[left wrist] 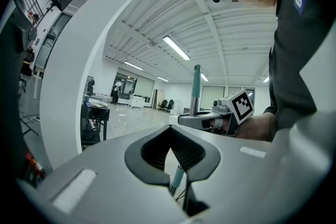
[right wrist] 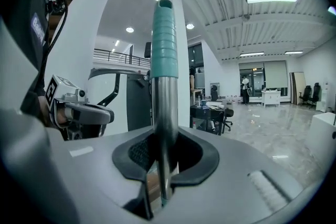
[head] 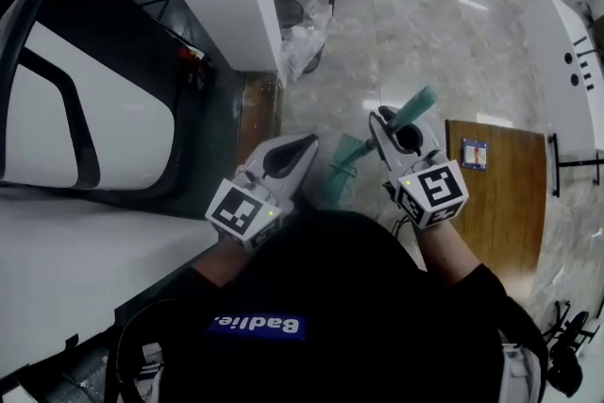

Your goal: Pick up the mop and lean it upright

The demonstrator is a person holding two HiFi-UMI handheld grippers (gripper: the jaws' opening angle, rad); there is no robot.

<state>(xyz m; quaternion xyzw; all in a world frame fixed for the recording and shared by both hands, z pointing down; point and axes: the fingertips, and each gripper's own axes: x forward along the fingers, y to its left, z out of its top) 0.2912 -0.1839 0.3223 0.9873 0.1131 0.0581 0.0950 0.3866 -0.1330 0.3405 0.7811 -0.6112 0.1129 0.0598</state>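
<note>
Pinching the mop handle (right wrist: 164,60), the right gripper (right wrist: 164,136) fingers; left gripper (left wrist: 170,128) fingers pressed together, empty.

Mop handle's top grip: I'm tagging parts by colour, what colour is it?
The grip is teal, ringed with ribs; the right gripper view shows it best.

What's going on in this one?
A person holds tongs in each hand and is handling a mop. The right tongs are clamped on its metal pole just below the teal grip, holding it roughly upright over the marble floor. The left tongs are closed and empty, beside the right ones. The mop's teal lower end shows between the two in the head view. Nothing shows it leaning on anything yet.
</note>
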